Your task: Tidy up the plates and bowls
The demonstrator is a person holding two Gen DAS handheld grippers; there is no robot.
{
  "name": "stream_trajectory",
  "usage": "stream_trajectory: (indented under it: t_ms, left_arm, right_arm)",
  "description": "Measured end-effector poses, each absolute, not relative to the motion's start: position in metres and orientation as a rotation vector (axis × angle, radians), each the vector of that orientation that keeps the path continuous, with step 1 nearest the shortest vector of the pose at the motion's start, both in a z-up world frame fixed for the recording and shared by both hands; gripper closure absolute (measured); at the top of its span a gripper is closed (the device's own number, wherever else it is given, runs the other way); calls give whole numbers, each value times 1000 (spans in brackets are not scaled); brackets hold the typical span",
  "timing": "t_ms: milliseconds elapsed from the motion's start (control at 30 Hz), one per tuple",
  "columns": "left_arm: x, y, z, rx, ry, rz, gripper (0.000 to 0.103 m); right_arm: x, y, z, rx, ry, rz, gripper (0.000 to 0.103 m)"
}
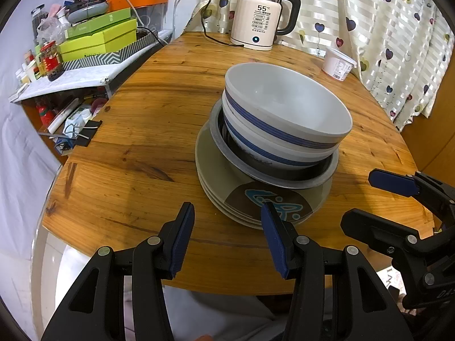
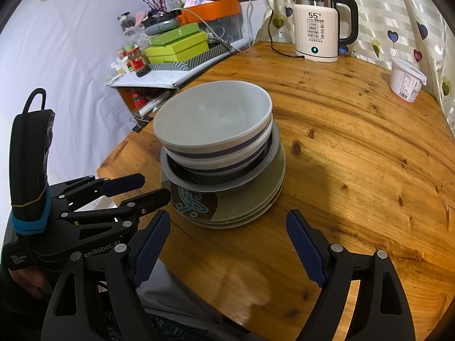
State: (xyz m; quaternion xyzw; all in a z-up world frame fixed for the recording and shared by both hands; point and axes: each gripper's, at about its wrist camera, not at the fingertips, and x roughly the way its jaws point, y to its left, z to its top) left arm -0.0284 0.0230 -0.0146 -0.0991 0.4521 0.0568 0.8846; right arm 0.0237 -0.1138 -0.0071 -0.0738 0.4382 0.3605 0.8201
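Observation:
One stack stands on the round wooden table: olive plates with a brown and blue motif at the bottom, a grey metal bowl on them, and two white bowls with blue stripes nested on top. The stack also shows in the right wrist view. My left gripper is open and empty just before the plates' near rim. My right gripper is open and empty near the table's front edge, right of the left one.
A white electric kettle with its cord stands at the table's back. A white plastic tub sits at the back right by the heart-patterned curtain. A cluttered side shelf with green boxes and jars stands to the left.

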Motion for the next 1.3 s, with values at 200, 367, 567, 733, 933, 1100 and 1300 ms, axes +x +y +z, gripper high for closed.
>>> stream_trajectory:
  t_ms: [200,367,567,733,933,1100,1300]
  left_arm:
    - [-28,21,-15,-200,943,117,53]
    - [-26,19,-16,-192,950,112,53]
    - [-24,18,-15,-180,955,113,53]
    - [-23,17,-15,-178,959,111,53]
    - [-22,17,-16,-173,964,107,53]
    - [-21,16,-16,-172,968,102,53]
    - [-20,16,-17,-179,972,99,53]
  right_arm:
    - [23,-114,-7,-157,934,768,19]
    - [24,-115,-6,-157,934,767,19]
    - [23,-114,-7,-158,934,768,19]
    - [23,-114,-7,-158,934,768,19]
    - [23,-114,-6,-158,933,767,19]
    - [23,-114,-7,-157,932,768,19]
    - [23,-114,-7,-157,933,768,19]
